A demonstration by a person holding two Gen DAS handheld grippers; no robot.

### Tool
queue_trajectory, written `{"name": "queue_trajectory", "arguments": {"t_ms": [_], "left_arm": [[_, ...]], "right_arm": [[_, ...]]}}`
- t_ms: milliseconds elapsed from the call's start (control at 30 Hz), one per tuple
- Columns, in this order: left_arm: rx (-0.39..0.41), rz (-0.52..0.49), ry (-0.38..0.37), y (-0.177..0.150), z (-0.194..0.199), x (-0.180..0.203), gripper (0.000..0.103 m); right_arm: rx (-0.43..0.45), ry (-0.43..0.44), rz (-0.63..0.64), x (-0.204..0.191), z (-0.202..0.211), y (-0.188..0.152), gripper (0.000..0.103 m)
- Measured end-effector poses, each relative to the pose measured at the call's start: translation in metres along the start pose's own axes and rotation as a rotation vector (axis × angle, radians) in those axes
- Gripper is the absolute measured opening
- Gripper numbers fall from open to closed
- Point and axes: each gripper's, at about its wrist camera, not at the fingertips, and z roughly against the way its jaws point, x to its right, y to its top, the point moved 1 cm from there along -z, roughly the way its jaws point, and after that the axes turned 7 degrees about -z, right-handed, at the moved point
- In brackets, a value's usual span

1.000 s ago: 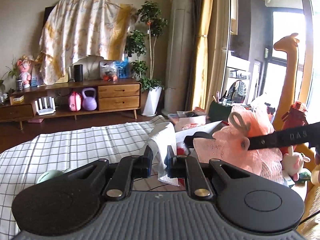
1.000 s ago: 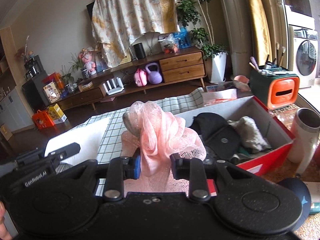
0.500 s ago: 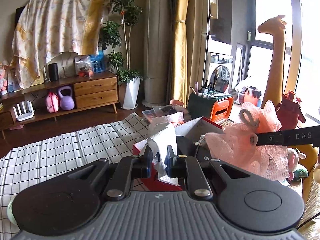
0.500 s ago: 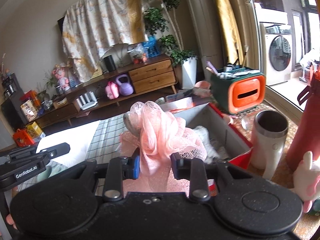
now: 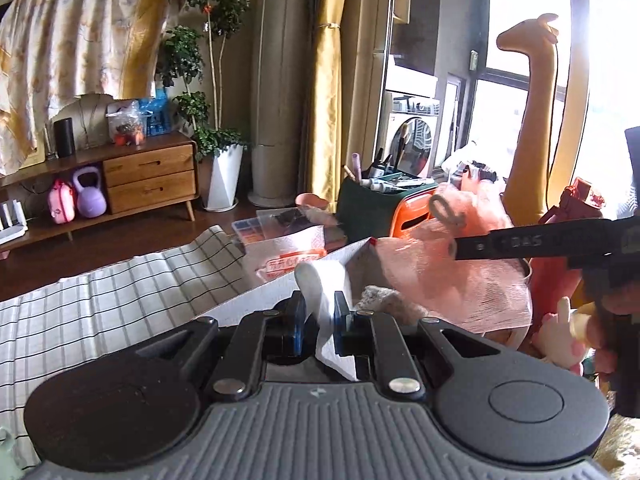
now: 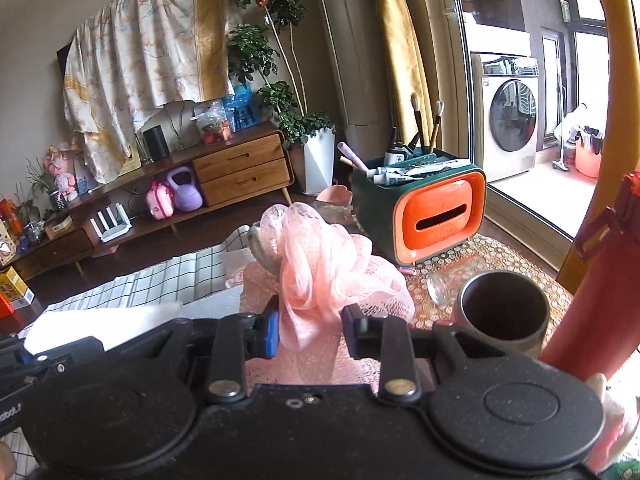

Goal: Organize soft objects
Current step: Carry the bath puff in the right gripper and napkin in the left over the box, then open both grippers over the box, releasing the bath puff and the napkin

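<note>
My left gripper [image 5: 320, 320] is shut on a white soft cloth [image 5: 326, 292], held above the grey box with a red rim [image 5: 280, 286]. My right gripper [image 6: 310, 330] is shut on a pink mesh bath pouf [image 6: 320, 264], which also shows in the left wrist view [image 5: 448, 276] at the right, over the box. A grey fluffy item [image 5: 384, 298] lies in the box under the pouf.
A green and orange desk organiser [image 6: 424, 204] with brushes stands behind. A metal cup [image 6: 502, 312], a red bottle [image 6: 600, 300], a small glass jar [image 6: 440, 288] and a pink plush toy [image 5: 560, 340] are at the right. Checked cloth [image 5: 100, 304] covers the table at the left.
Both grippers have swung to the right with their loads. The box has dropped low in the right wrist view, and the cup and organiser have come closer.
</note>
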Motion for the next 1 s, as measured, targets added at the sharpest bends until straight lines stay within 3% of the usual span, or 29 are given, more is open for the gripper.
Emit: {"name": "queue_trajectory", "arguments": {"t_ms": [200, 333, 667, 900, 1000], "left_arm": [[-0.021, 0.000, -0.030, -0.004, -0.030, 0.011, 0.014], [-0.070, 0.018, -0.048, -0.017, -0.046, 0.010, 0.014], [-0.151, 0.065, -0.049, -0.038, -0.064, -0.004, 0.014], [-0.183, 0.082, -0.028, -0.046, -0.063, -0.008, 0.014], [-0.177, 0.080, -0.026, -0.045, -0.057, -0.008, 0.014]], "right_arm": [[-0.019, -0.045, 0.007, 0.004, -0.036, -0.003, 0.030], [-0.076, -0.052, 0.006, 0.007, -0.057, -0.013, 0.031], [-0.135, -0.063, -0.009, 0.010, -0.079, -0.037, 0.032], [-0.129, -0.079, -0.005, 0.013, -0.071, -0.034, 0.042], [-0.115, -0.092, 0.006, 0.011, -0.063, -0.032, 0.057]]}}
